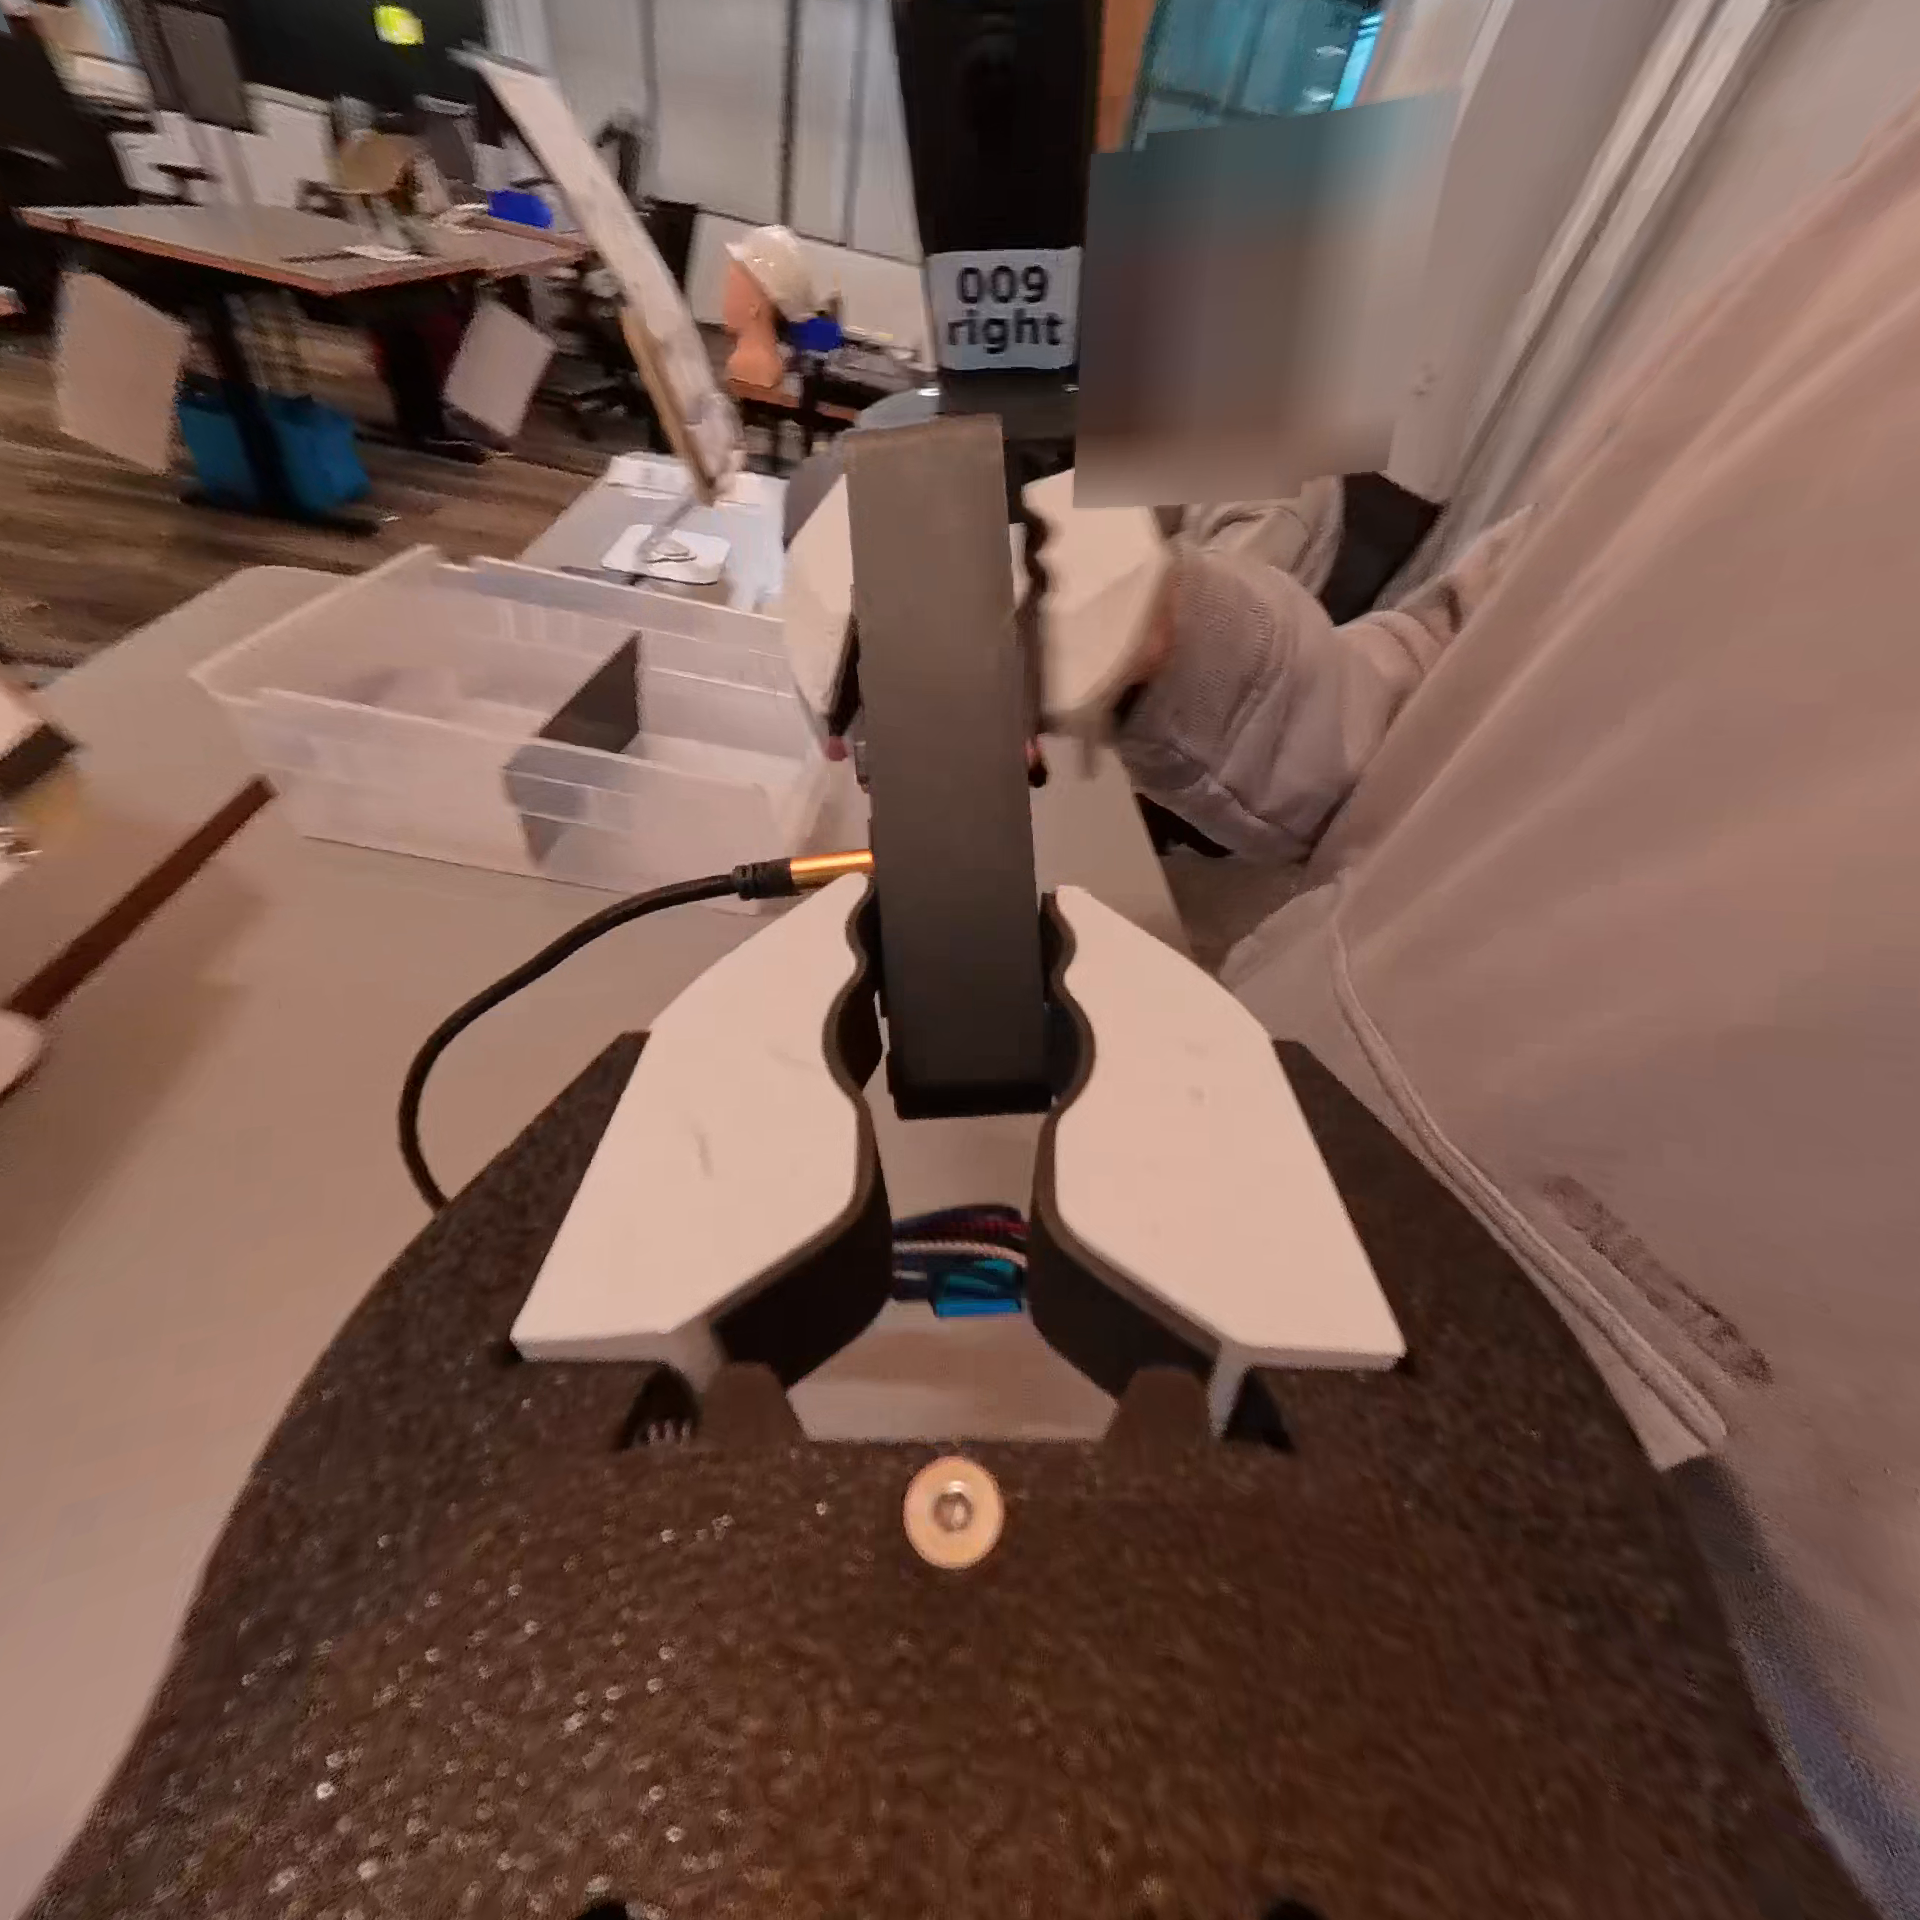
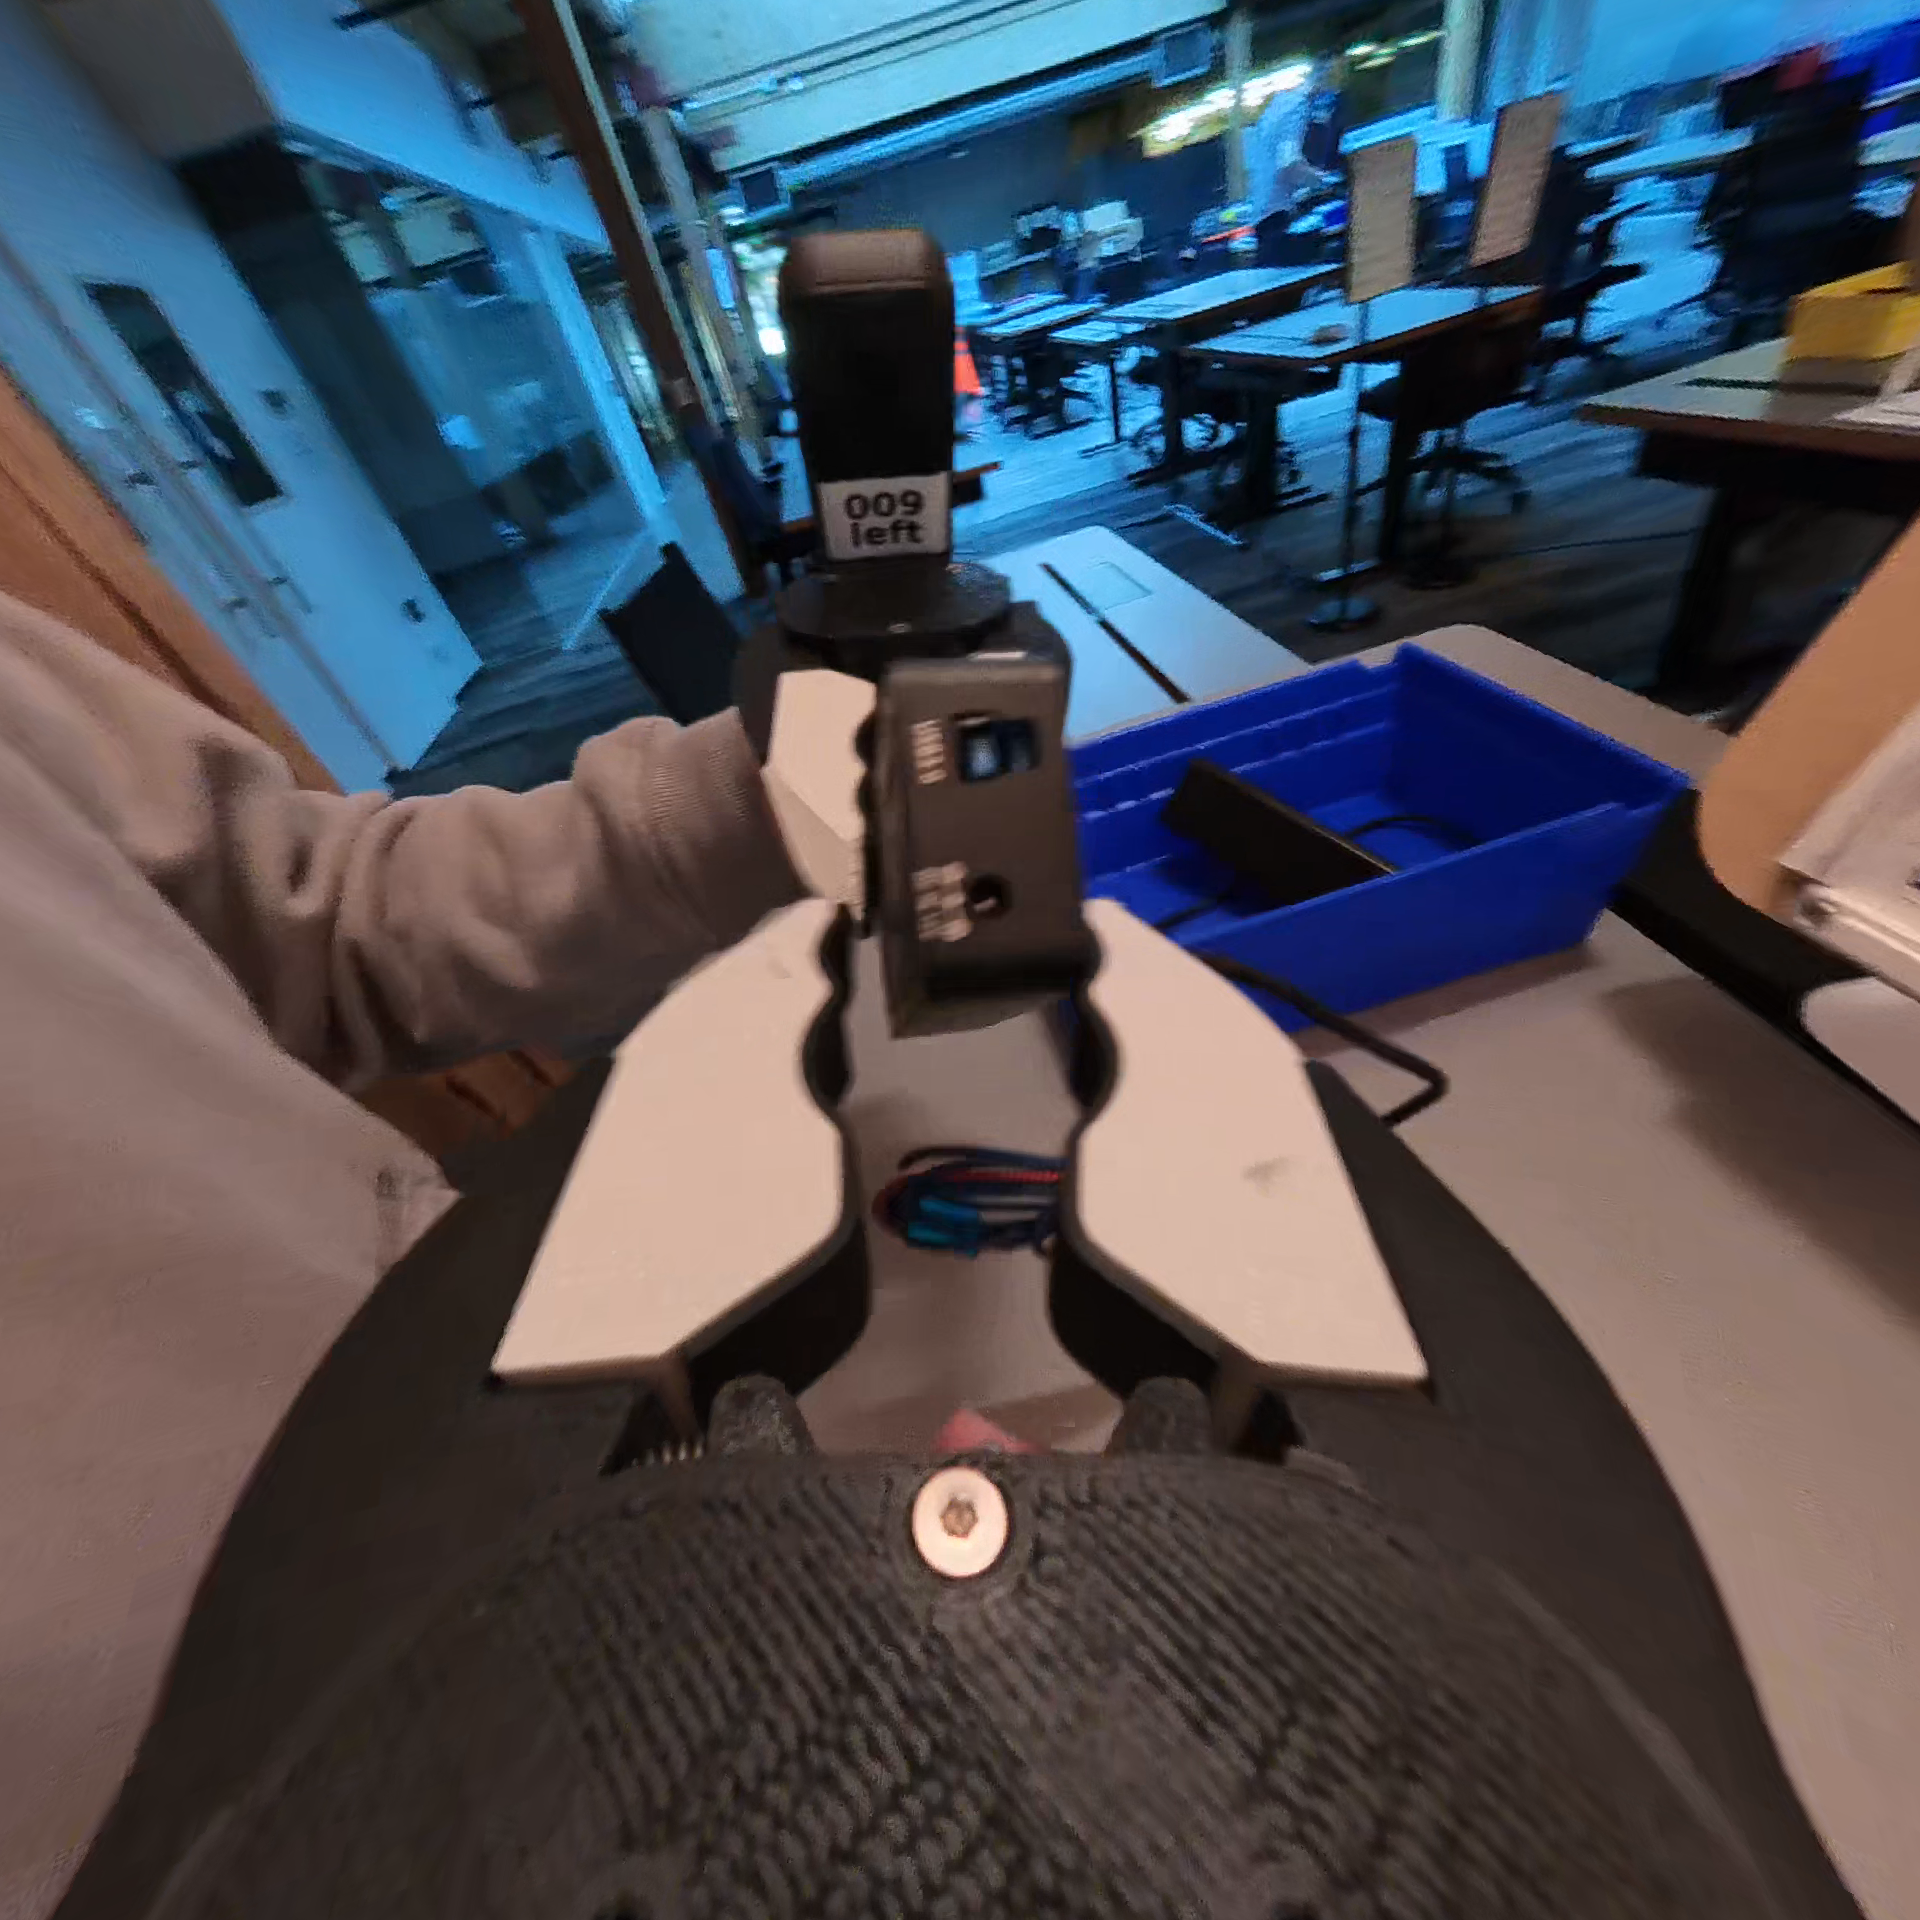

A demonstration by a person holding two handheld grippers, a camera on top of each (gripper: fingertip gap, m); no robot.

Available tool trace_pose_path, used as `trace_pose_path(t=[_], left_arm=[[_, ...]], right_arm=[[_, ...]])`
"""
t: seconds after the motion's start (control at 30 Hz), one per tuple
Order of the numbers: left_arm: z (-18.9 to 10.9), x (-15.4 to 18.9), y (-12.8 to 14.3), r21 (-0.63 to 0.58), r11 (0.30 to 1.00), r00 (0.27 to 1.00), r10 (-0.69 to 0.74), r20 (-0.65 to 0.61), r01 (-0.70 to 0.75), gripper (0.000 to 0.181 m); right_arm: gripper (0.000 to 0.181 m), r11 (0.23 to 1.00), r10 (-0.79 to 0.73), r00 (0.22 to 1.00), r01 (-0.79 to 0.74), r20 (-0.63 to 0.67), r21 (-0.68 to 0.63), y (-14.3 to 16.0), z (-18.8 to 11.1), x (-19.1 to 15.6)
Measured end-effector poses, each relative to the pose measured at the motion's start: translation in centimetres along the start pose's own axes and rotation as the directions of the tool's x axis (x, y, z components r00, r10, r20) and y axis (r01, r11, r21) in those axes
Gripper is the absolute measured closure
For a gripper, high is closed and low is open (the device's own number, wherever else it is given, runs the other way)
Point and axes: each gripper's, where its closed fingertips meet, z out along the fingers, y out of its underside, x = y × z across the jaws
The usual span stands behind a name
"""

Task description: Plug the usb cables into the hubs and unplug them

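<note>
A dark grey USB hub (image 1: pixel 951 779) is held off the table between both grippers. My left gripper (image 1: pixel 956 925) is shut on its near end in the left wrist view. My right gripper (image 1: pixel 951 623) clamps the far end there. In the right wrist view my right gripper (image 2: pixel 971 935) is shut on the hub (image 2: pixel 971 831), whose port face looks at the camera. A black cable (image 1: pixel 499 997) with a gold plug (image 1: pixel 810 869) meets the hub's left side. The same cable (image 2: pixel 1351 1029) trails on the table to the right.
A clear plastic bin (image 1: pixel 416 748) stands on the grey table (image 1: pixel 208 1091) to the left. A blue bin (image 2: pixel 1507 894) holds another black hub (image 2: pixel 1268 821). A person's grey sleeve (image 2: pixel 416 883) reaches in from the left. A cardboard box (image 2: pixel 1808 748) sits far right.
</note>
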Motion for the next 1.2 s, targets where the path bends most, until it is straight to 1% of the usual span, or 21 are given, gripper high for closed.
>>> trace_pose_path(t=[0.03,0.1,0.17,0.27,0.33,0.37,0.4,0.5,0.57,0.63,0.7,0.77,0.8,0.83,0.87,0.9,1.0,1.03,1.1,1.13,1.2], left_arm=[[0.4,0.1,0.6,0.014,1.000,1.000,-0.001,-0.018,0.001,0.154],[1.2,0.1,1.5,0.029,0.999,0.999,0.021,-0.034,-0.020,0.155],[2.0,-0.4,2.1,0.016,0.996,0.996,0.088,0.003,-0.088,0.154],[3.0,-2.3,1.6,-0.010,0.988,0.971,0.156,0.181,-0.157,0.146],[3.6,-3.4,0.9,-0.061,0.960,0.894,0.278,0.351,-0.274,0.134],[4.0,-4.0,1.1,-0.122,0.946,0.849,0.323,0.419,-0.300,0.126],[4.4,-4.5,1.7,-0.186,0.941,0.818,0.338,0.466,-0.283,0.123],[5.5,-5.6,3.4,-0.273,0.957,0.778,0.249,0.577,-0.103,0.110],[5.6,-6.3,4.2,-0.302,0.952,0.724,0.243,0.645,-0.051,0.114],[5.5,-6.8,4.6,-0.307,0.951,0.679,0.241,0.693,-0.023,0.118],[5.4,-7.3,5.1,-0.290,0.957,0.661,0.211,0.720,0.010,0.120],[5.7,-7.6,5.6,-0.234,0.972,0.702,0.148,0.697,0.028,0.122],[5.9,-7.6,5.7,-0.191,0.981,0.736,0.110,0.667,0.026,0.122],[6.1,-7.4,5.8,-0.136,0.990,0.777,0.057,0.627,0.037,0.122],[6.3,-7.2,5.8,-0.082,0.995,0.812,0.006,0.584,0.052,0.122],[6.5,-7.0,5.9,-0.035,0.998,0.841,-0.026,0.541,0.054,0.123],[6.8,-5.5,6.1,0.082,0.994,0.924,-0.096,0.371,0.070,0.123],[6.9,-4.8,6.0,0.109,0.992,0.946,-0.092,0.309,0.061,0.123],[7.2,-3.5,6.4,0.096,0.995,0.977,-0.050,0.209,0.031,0.123],[7.4,-2.9,6.5,0.084,0.996,0.984,-0.018,0.175,0.003,0.123],[7.9,-1.9,6.4,0.067,0.997,0.994,0.034,0.105,-0.041,0.123]], right_arm=[[0.151,1.000,-0.014,1.000,0.014,-0.015,0.005,0.6,-0.1,0.1],[0.152,0.999,-0.034,0.999,0.035,-0.020,0.004,1.3,-0.5,0.0],[0.154,0.997,-0.073,0.996,0.073,-0.047,0.008,1.6,-0.9,-0.2],[0.154,0.999,-0.038,0.984,0.043,-0.175,0.024,1.3,-1.6,1.2],[0.154,0.995,0.074,0.961,-0.052,-0.267,0.091,0.6,-2.3,2.7],[0.153,0.985,0.138,0.939,-0.097,-0.316,0.142,0.4,-2.6,3.7],[0.154,0.976,0.173,0.925,-0.116,-0.338,0.183,0.3,-2.8,4.2],[0.154,0.987,0.138,0.884,-0.088,-0.446,0.131,1.4,-2.6,5.2],[0.153,0.993,0.114,0.874,-0.100,-0.472,0.054,2.4,-1.7,4.9],[0.154,0.999,0.034,0.844,-0.049,-0.535,-0.012,3.0,-1.2,4.9],[0.154,0.996,-0.017,0.826,-0.036,-0.563,-0.082,3.6,-0.9,4.9],[0.152,0.991,-0.062,0.829,-0.013,-0.556,-0.129,3.9,-0.6,4.8],[0.146,0.988,-0.087,0.850,0.005,-0.519,-0.156,4.1,-0.3,4.4],[0.134,0.982,-0.113,0.877,0.025,-0.467,-0.190,4.3,0.1,4.0],[0.124,0.973,-0.139,0.900,0.048,-0.412,-0.225,4.5,0.3,3.4],[0.120,0.962,-0.175,0.915,0.081,-0.364,-0.259,4.6,0.2,3.0],[0.101,0.915,-0.319,0.898,0.208,-0.302,-0.346,4.4,-1.1,3.1],[0.096,0.904,-0.330,0.906,0.221,-0.267,-0.366,4.6,-1.5,3.2],[0.085,0.908,-0.259,0.948,0.173,-0.186,-0.383,5.1,-1.7,3.1],[0.085,0.922,-0.207,0.964,0.135,-0.167,-0.364,5.0,-1.6,3.1],[0.091,0.934,-0.093,0.995,0.079,-0.024,-0.348,5.5,-0.7,1.5]])
